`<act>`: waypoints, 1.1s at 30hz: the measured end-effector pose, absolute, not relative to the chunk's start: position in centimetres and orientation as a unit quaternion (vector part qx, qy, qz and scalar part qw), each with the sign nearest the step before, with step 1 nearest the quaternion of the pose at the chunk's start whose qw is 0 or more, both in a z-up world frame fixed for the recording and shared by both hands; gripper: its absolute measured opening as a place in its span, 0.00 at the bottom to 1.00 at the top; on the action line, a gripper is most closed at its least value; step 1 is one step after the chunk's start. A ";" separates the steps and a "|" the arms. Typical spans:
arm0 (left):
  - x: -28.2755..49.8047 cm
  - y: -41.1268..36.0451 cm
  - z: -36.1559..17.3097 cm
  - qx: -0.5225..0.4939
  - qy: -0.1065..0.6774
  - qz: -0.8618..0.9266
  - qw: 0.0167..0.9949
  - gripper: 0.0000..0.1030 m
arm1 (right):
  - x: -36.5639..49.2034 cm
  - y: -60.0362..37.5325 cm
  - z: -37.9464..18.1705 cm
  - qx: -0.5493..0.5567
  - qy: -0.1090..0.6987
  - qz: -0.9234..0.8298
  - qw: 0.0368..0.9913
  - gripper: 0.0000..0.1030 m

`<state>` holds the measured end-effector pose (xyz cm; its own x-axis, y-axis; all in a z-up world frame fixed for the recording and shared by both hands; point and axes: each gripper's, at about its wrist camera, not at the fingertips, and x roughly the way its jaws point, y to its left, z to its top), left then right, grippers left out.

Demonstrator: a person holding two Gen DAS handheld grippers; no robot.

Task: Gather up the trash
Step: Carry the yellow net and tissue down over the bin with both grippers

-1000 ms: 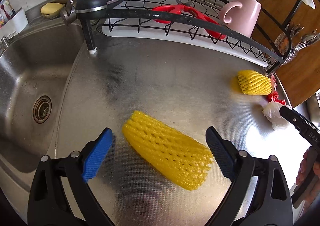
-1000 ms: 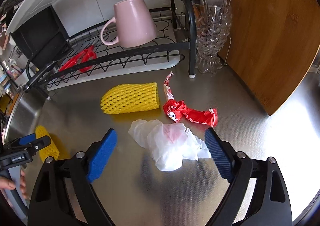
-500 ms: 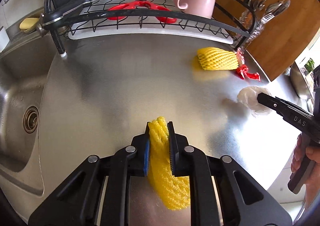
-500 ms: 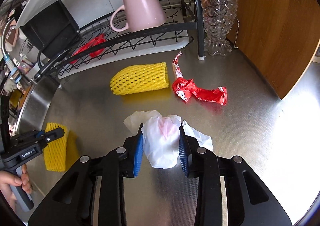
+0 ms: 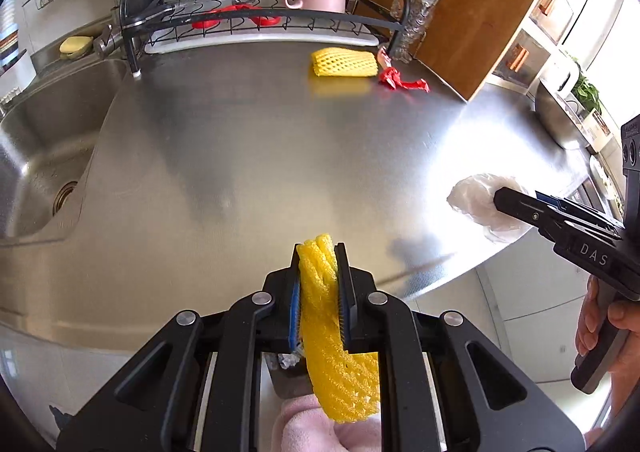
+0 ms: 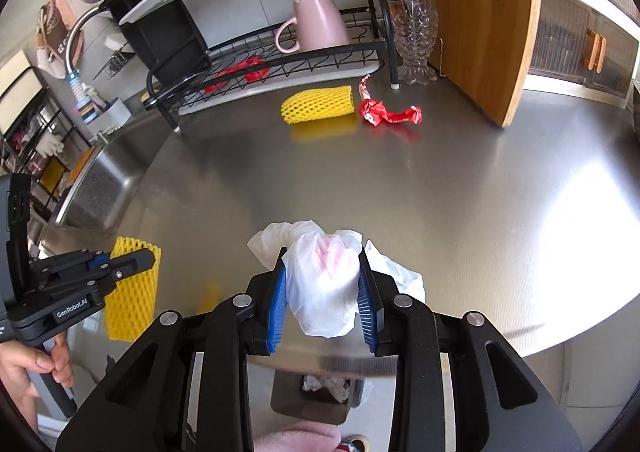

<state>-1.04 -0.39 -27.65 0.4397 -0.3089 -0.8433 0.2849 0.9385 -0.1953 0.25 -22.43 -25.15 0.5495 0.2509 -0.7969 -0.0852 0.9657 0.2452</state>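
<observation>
Two grippers, both loaded. Left gripper (image 5: 320, 284) w/ jaws nearly shut, pinching a yellow foam mesh fruit sleeve (image 5: 336, 352) that hangs past the front edge of the brushed steel counter (image 5: 260, 155). Right gripper (image 6: 322, 292) w/ jaws narrowed onto a crumpled white plastic bag (image 6: 324, 284), also at that front edge. Left on the counter, back by the black wire dish rack (image 6: 280, 63) — a second yellow mesh sleeve (image 6: 318, 105) & a red crumpled wrapper (image 6: 386, 113) just beside it.
</observation>
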 end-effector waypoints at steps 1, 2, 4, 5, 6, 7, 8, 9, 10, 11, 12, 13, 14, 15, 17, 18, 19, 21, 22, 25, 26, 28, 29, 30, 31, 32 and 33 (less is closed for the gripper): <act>-2.2 -0.5 -27.9 -0.013 0.502 -0.176 0.847 0.13 | -0.9 -22.5 -25.2 0.088 0.466 0.097 0.875 0.31; -3.3 -0.6 -28.3 -0.013 0.505 -0.177 0.845 0.13 | -2.1 -22.4 -25.4 0.088 0.467 0.098 0.874 0.31; -5.5 -0.7 -29.2 -0.013 0.513 -0.178 0.840 0.13 | -4.3 -22.4 -25.9 0.088 0.472 0.101 0.871 0.31; -6.4 -0.7 -29.7 -0.014 0.517 -0.178 0.837 0.13 | -5.3 -22.3 -26.3 0.088 0.475 0.102 0.870 0.31; -7.5 -0.6 -30.2 -0.015 0.522 -0.178 0.834 0.13 | -6.3 -22.2 -26.8 0.089 0.479 0.103 0.867 0.31; -8.4 -0.6 -30.7 -0.015 0.526 -0.178 0.832 0.13 | -7.1 -22.1 -27.3 0.089 0.484 0.105 0.864 0.31; -9.2 -0.5 -31.2 -0.015 0.531 -0.178 0.828 0.13 | -8.0 -22.0 -27.8 0.090 0.489 0.105 0.861 0.31; -10.0 -0.4 -31.8 -0.016 0.535 -0.178 0.826 0.13 | -8.7 -21.8 -28.5 0.090 0.495 0.106 0.857 0.31; -10.6 -0.4 -32.4 -0.017 0.540 -0.177 0.823 0.13 | -9.4 -21.7 -29.2 0.091 0.502 0.107 0.853 0.31; -11.1 -0.3 -33.0 -0.018 0.544 -0.176 0.820 0.13 | -10.0 -21.6 -29.9 0.092 0.509 0.108 0.849 0.31; -11.6 -0.2 -33.6 -0.022 0.548 -0.176 0.817 0.13 | -10.6 -21.4 -30.5 0.092 0.515 0.109 0.845 0.31; -12.1 -0.1 -34.3 -0.025 0.553 -0.176 0.814 0.13 | -11.2 -21.2 -31.2 0.091 0.521 0.110 0.841 0.31; -12.6 0.0 -34.9 -0.028 0.557 -0.176 0.811 0.13 | -11.7 -20.8 -31.8 0.089 0.527 0.112 0.838 0.31; -12.9 0.1 -35.6 -0.028 0.561 -0.176 0.808 0.13 | -12.0 -20.6 -32.5 0.087 0.532 0.112 0.834 0.31; -13.4 0.1 -36.9 -0.026 0.569 -0.174 0.804 0.13 | -12.6 -20.2 -34.0 0.088 0.544 0.112 0.827 0.31; -13.6 0.3 -37.6 -0.028 0.572 -0.173 0.801 0.13 | -12.8 -20.1 -34.8 0.090 0.549 0.112 0.823 0.31; -13.8 0.5 -38.4 -0.032 0.575 -0.172 0.799 0.13 | -13.0 -19.9 -35.5 0.091 0.555 0.111 0.820 0.31; -14.0 0.7 -40.0 -0.037 0.582 -0.170 0.794 0.13 | -13.2 -19.4 -37.0 0.089 0.564 0.111 0.813 0.31; -14.0 0.8 -40.8 -0.038 0.586 -0.169 0.791 0.13 | -13.2 -19.1 -37.7 0.088 0.569 0.110 0.810 0.31; -14.0 0.6 -43.6 -0.036 0.595 -0.167 0.785 0.13 | -13.2 -18.3 -40.0 0.086 0.581 0.108 0.802 0.31; -13.9 0.7 -44.5 -0.036 0.598 -0.166 0.783 0.13 | -13.2 -18.0 -40.7 0.084 0.585 0.107 0.799 0.31; -13.7 0.6 -46.4 -0.036 0.604 -0.167 0.778 0.13 | -12.9 -17.5 -42.4 0.085 0.595 0.105 0.792 0.31; -13.6 0.5 -47.3 -0.033 0.607 -0.167 0.777 0.13 | -12.8 -17.3 -43.2 0.087 0.600 0.105 0.789 0.31; -13.4 0.5 -48.4 -0.030 0.608 -0.168 0.775 0.13 | -12.4 -17.0 -44.0 0.088 0.604 0.104 0.785 0.31; -13.3 0.5 -49.4 -0.028 0.610 -0.170 0.773 0.13 | -12.1 -16.9 -44.8 0.089 0.608 0.102 0.782 0.31; -13.2 0.5 -50.3 -0.026 0.612 -0.171 0.771 0.13 | -11.8 -16.7 -45.7 0.094 0.613 0.101 0.778 0.31; -13.0 0.5 -51.3 -0.026 0.615 -0.171 0.769 0.13 | -11.5 -16.6 -46.5 0.099 0.618 0.099 0.774 0.31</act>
<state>-12.99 0.55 -51.32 0.1852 -0.2952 -0.9373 0.2319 0.9400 -0.2502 -11.46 -16.61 -46.49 0.2169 0.2757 -0.9365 -0.0313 0.9608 0.2756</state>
